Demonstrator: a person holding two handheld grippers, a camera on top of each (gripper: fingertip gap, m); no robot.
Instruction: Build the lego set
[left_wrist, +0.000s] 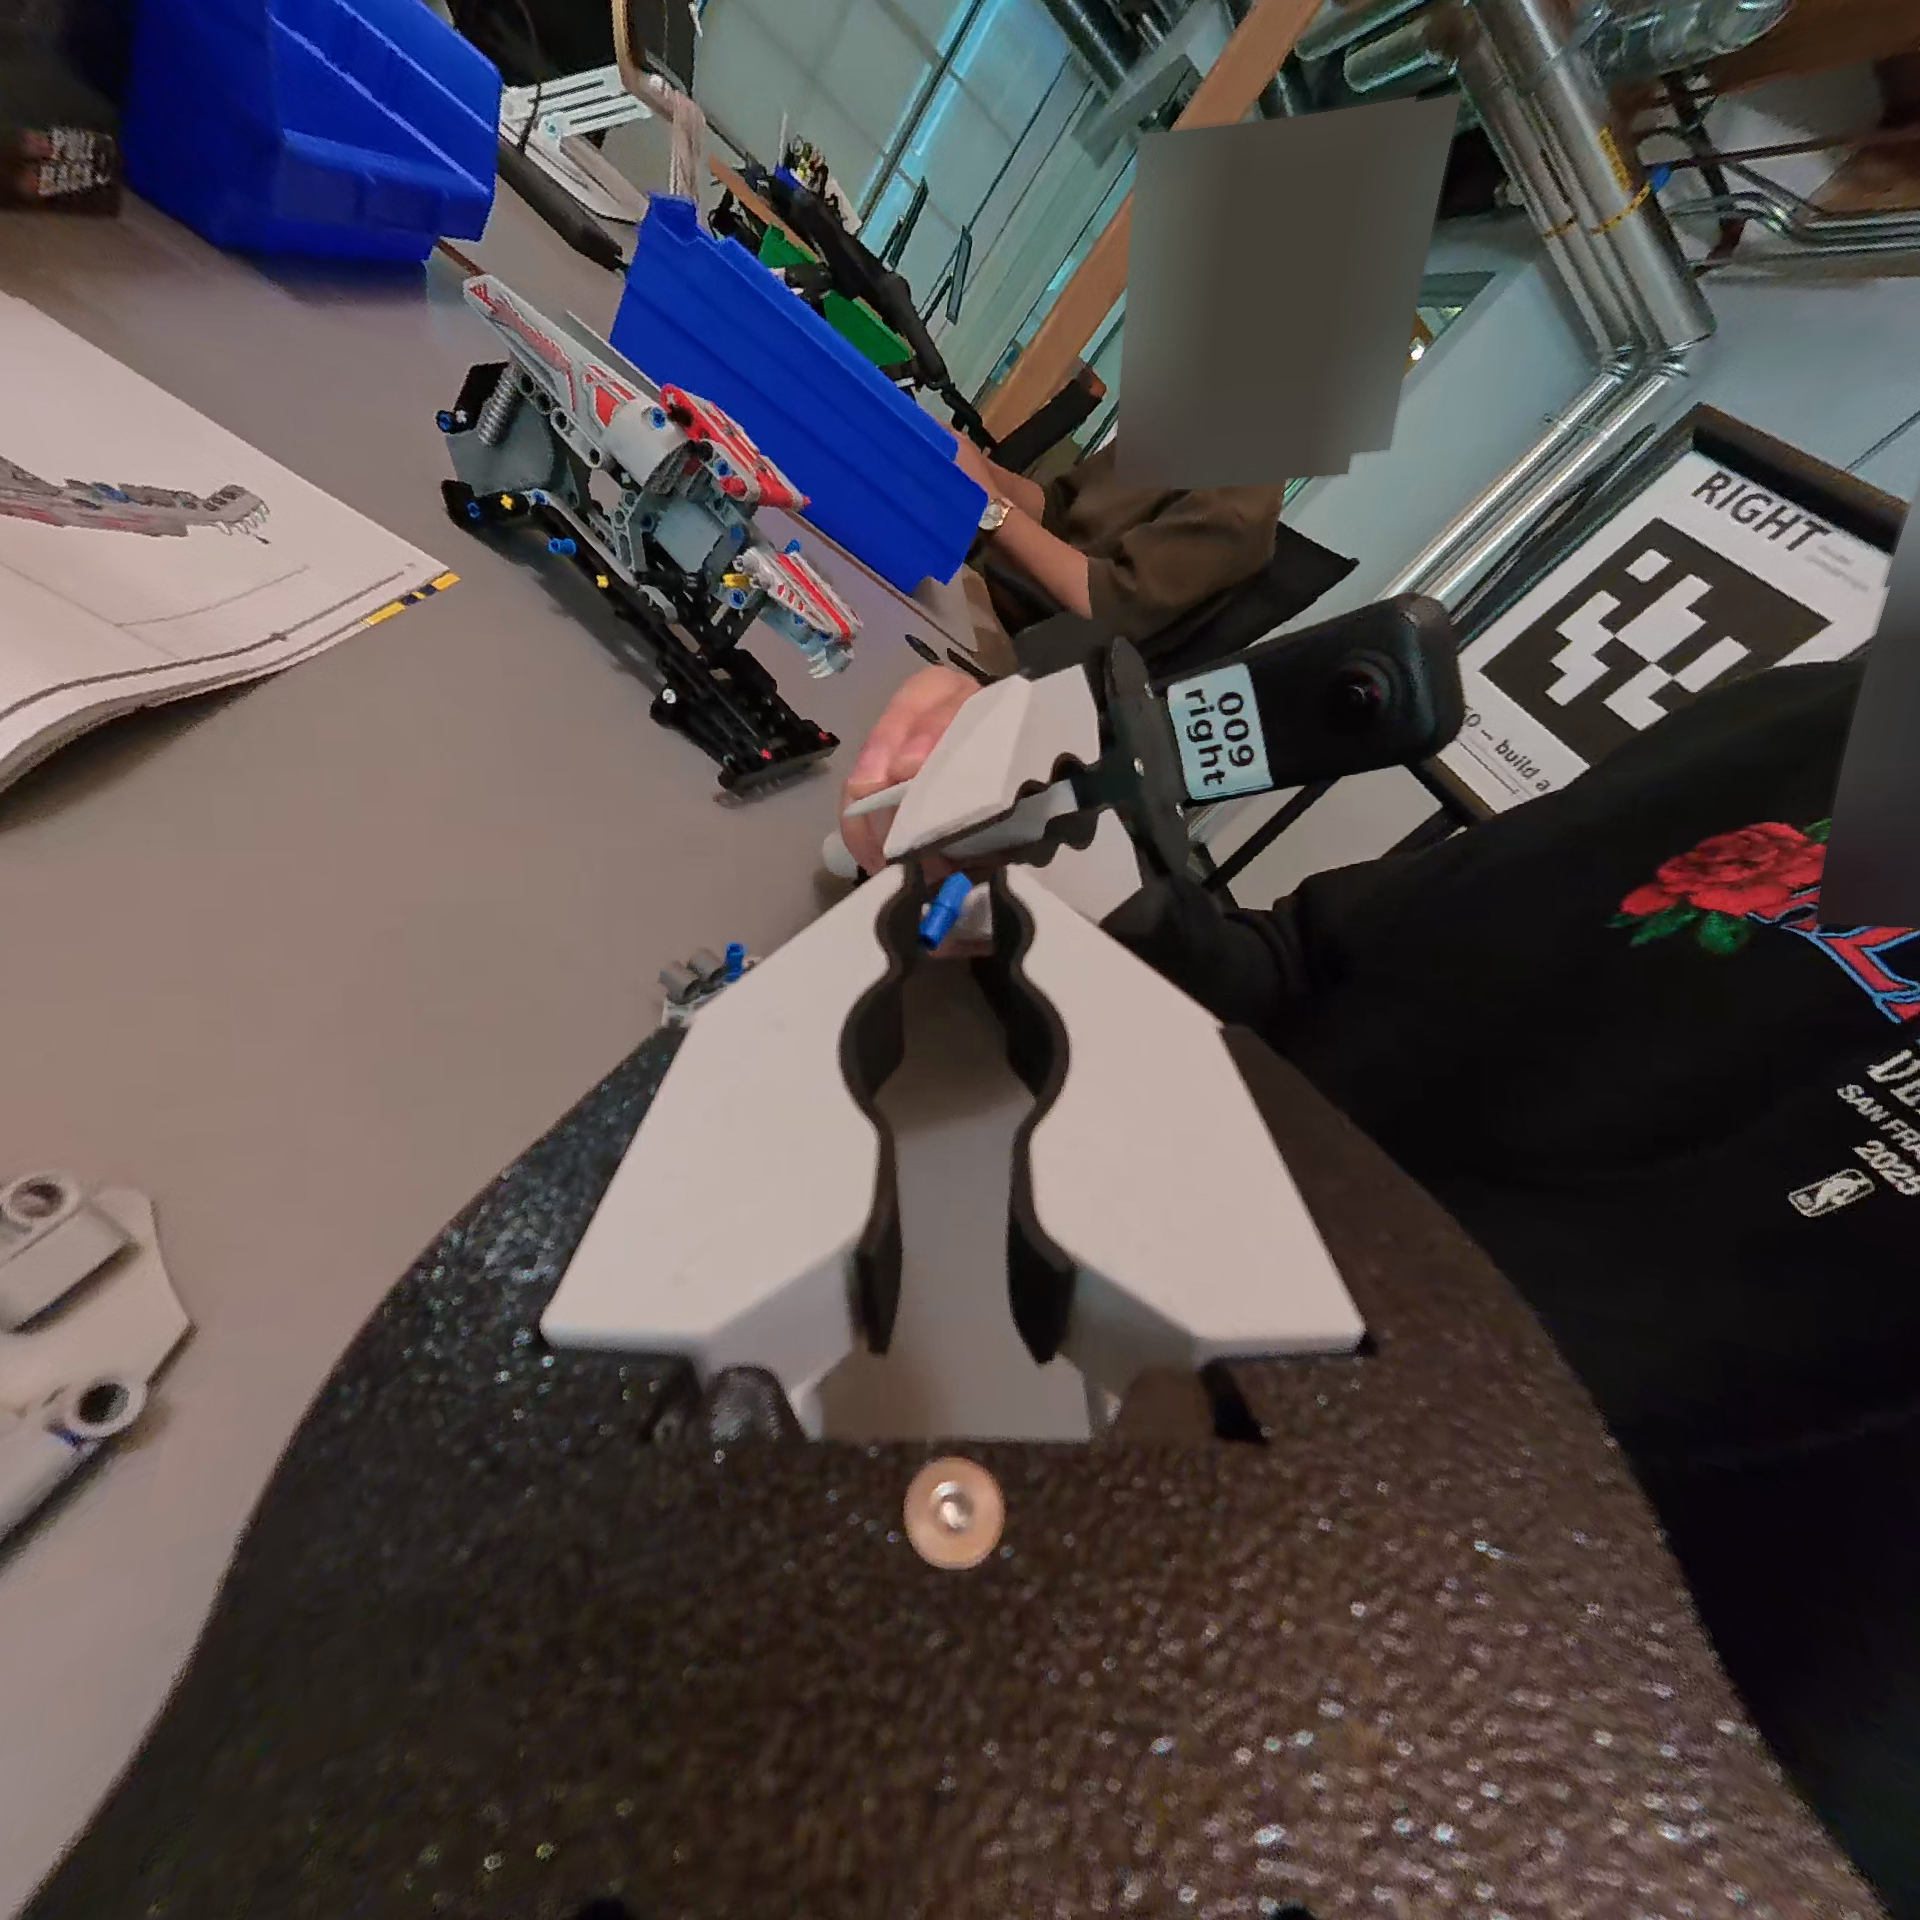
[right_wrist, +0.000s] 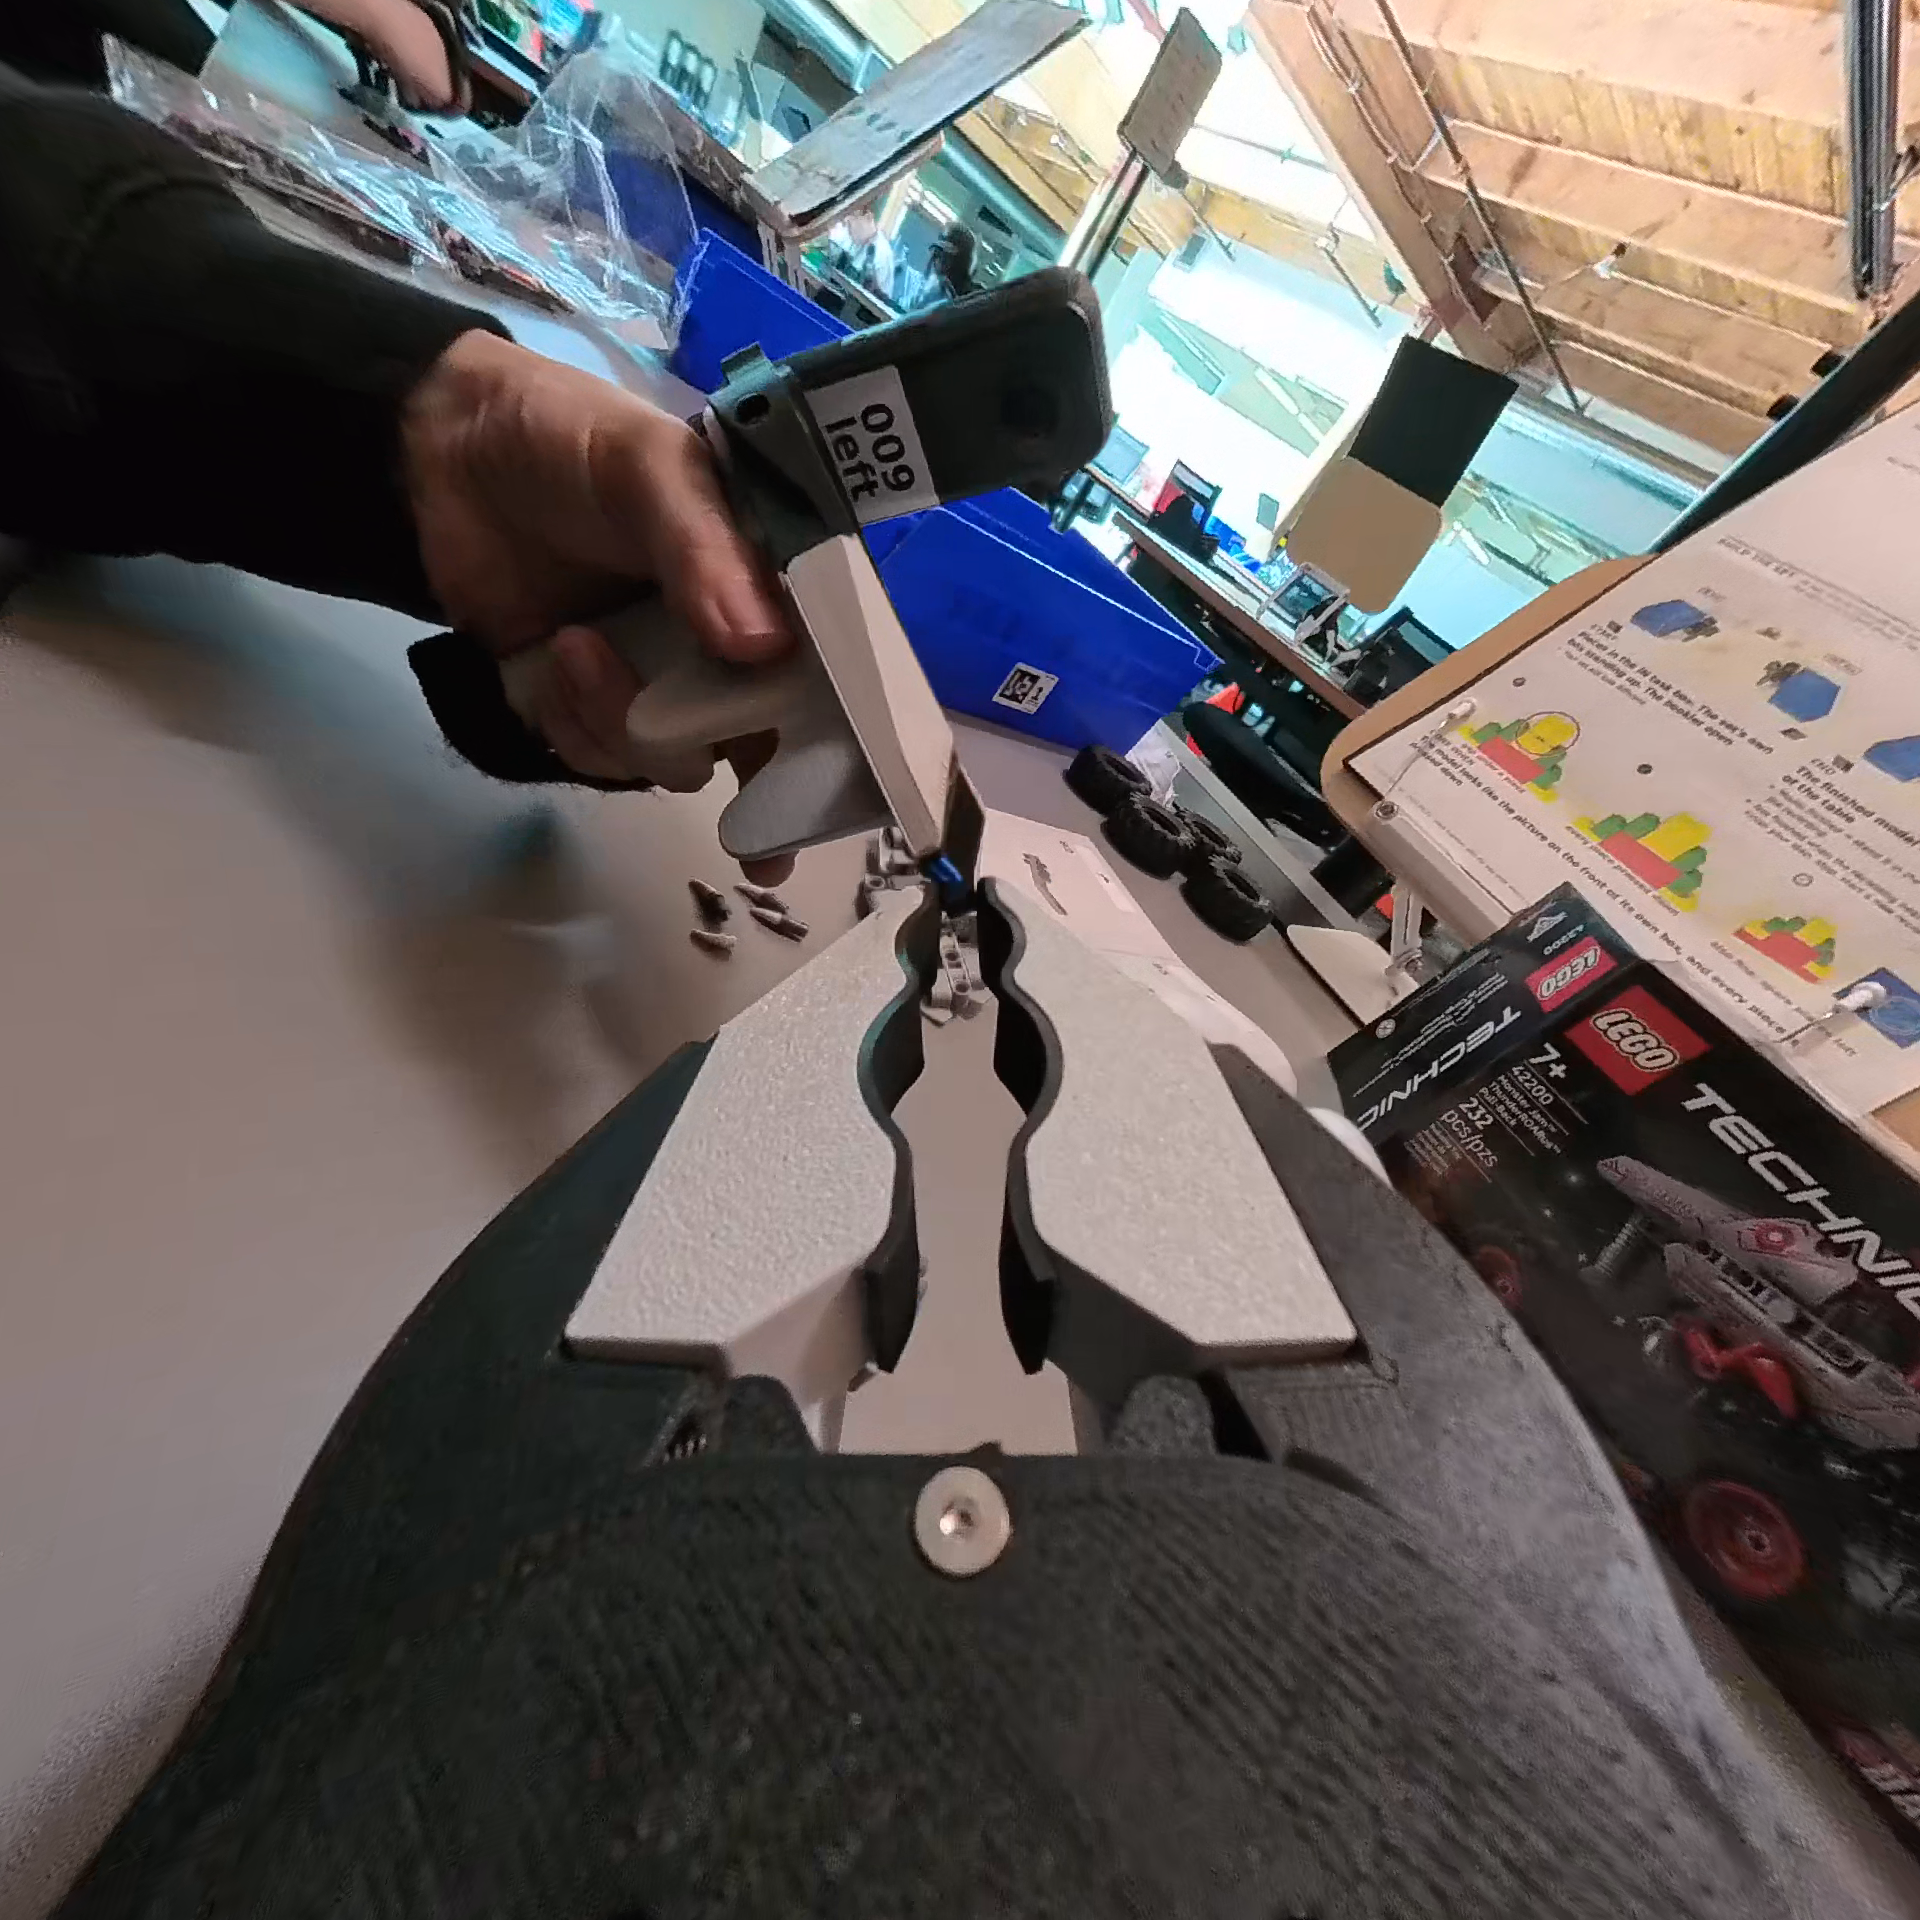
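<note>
My left gripper (left_wrist: 948, 896) is shut on a small blue pin (left_wrist: 943, 910), held at its fingertips. My right gripper (right_wrist: 951, 920) is shut on a small grey Technic piece (right_wrist: 954, 982). In the right wrist view the left gripper (right_wrist: 940, 847) comes down from above, and its blue pin (right_wrist: 943, 871) touches the top of the grey piece. The two grippers meet tip to tip above the grey table (left_wrist: 416, 935). A partly built red, white and grey model (left_wrist: 644, 540) stands farther back on the table.
An open instruction booklet (left_wrist: 156, 551) lies at the left, with blue bins (left_wrist: 312, 125) behind. Grey panels (left_wrist: 73, 1309) and a small grey-blue subassembly (left_wrist: 701, 971) lie nearby. The set's box (right_wrist: 1662, 1143), black tyres (right_wrist: 1174, 831) and loose grey pins (right_wrist: 748, 920) are on the table. A person sits across. Only a small space, under 4 cm, lies between the two pairs of fingers.
</note>
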